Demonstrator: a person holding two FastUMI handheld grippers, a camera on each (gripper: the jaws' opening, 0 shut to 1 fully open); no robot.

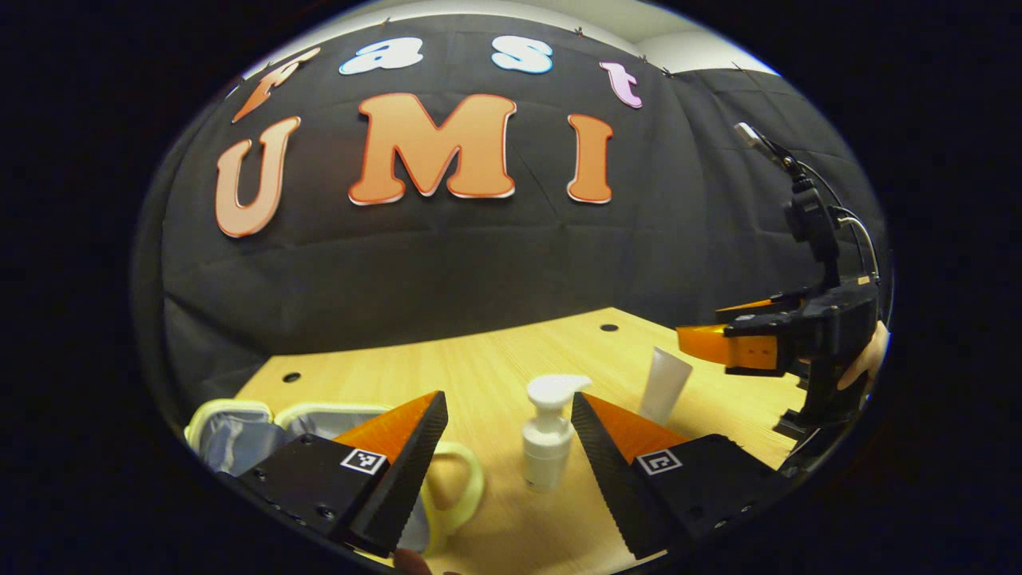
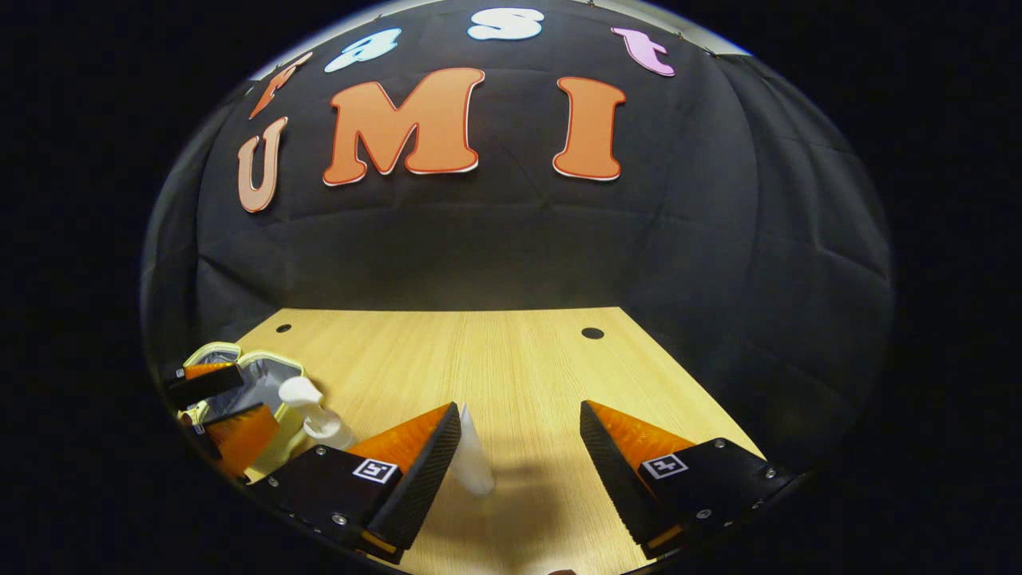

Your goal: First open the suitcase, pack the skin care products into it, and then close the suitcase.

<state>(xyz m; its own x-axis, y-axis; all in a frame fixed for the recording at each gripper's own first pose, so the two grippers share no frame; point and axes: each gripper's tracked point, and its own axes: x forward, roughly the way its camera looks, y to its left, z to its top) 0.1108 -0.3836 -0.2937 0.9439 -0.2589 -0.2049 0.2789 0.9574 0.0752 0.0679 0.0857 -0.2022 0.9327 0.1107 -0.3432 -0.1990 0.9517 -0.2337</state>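
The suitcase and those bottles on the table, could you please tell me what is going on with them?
A person holds a tool in each hand over a wooden table. The small suitcase already lies open. The left tool is open around the white pump bottle, not yet gripping. The right tool is open beside the white tube. Neither product is packed yet.

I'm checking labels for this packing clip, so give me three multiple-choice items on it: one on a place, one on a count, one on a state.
1. The pump bottle stands:
A. on the table
B. inside the suitcase
C. on the floor

2. Skin care items on the table:
A. one
B. two
C. four

3. The left tool is:
A. shut on the tube
B. shut on the bottle
C. open

Key: 1 A, its base rests on wood beside the suitcase. 2 B, bottle and tube. 3 C, fingers apart either side of the bottle, not touching it.
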